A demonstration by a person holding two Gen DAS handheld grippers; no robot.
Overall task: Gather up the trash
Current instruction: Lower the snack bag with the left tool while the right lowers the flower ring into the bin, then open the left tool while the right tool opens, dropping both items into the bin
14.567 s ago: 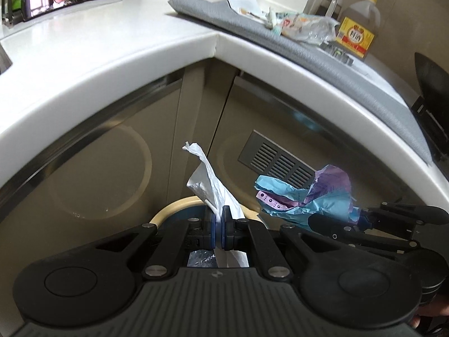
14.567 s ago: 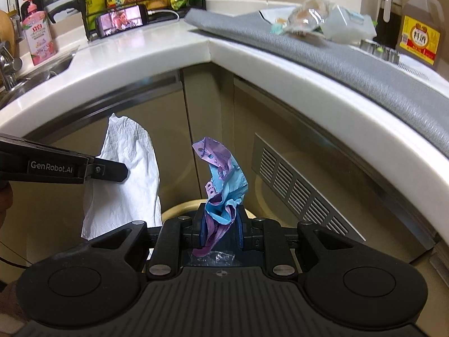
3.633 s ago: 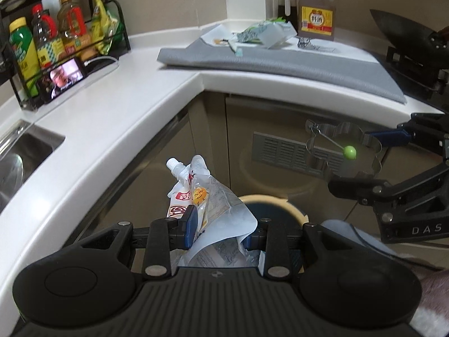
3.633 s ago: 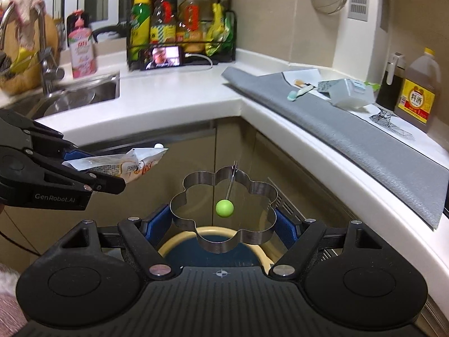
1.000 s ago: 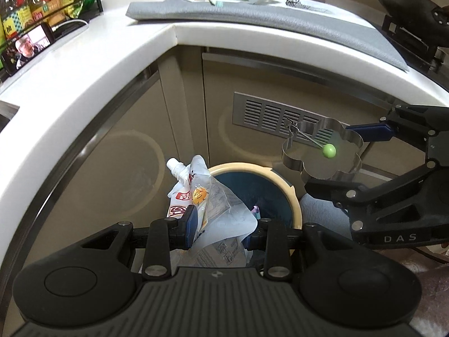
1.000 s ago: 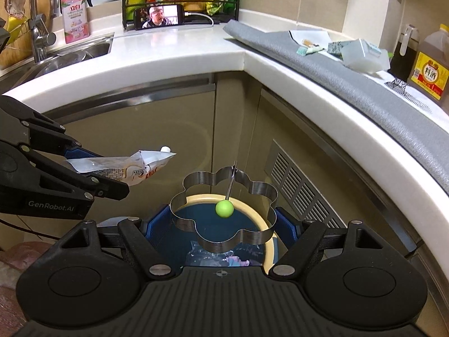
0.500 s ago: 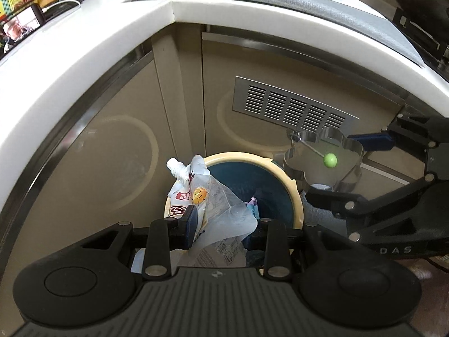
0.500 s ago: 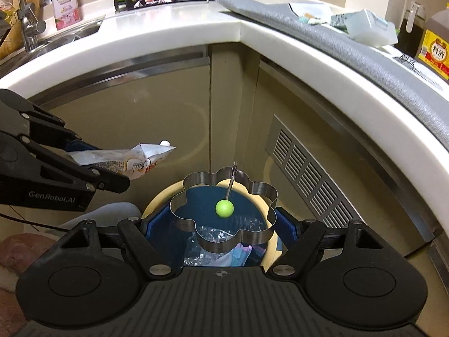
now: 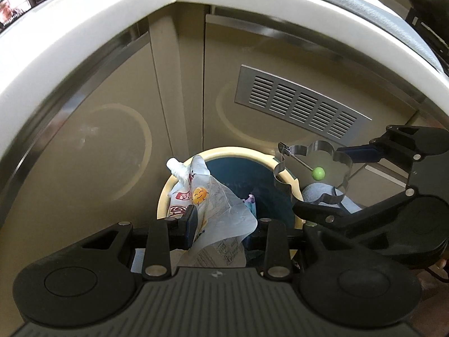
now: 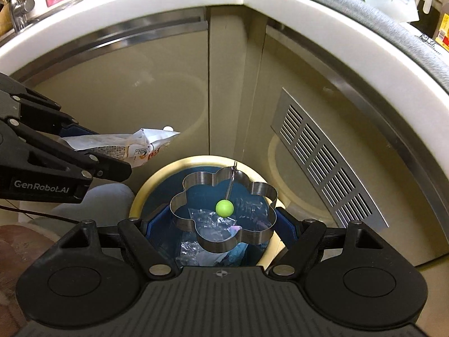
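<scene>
A round trash bin [image 9: 165, 191] with a cream rim and dark blue inside stands on the floor against the corner cabinet; crumpled wrappers lie in it. My left gripper [image 9: 221, 221] is shut on a crumpled white spouted pouch [image 9: 213, 196] with a yellow smiley, held over the bin's left rim. My right gripper [image 10: 221, 219] is shut on a flower-shaped metal ring mould [image 10: 252, 191] with a green ball handle [image 10: 224, 207], held right above the bin [image 10: 146, 188] opening. In the right wrist view the left gripper [image 10: 126, 158] holds the pouch [image 10: 132, 146] at the left.
The curved white countertop [image 9: 84, 28] overhangs the beige cabinet doors. A metal vent grille [image 9: 297, 106] sits in the right door. On the counter lies a grey mat [image 10: 378, 19] with bits of trash at its far end. A light slipper [image 10: 92, 199] rests left of the bin.
Both grippers have sunk toward the bin with their loads; the bin looks larger and nearer, and the countertop has slid up to the frame's top. Neither grip has changed.
</scene>
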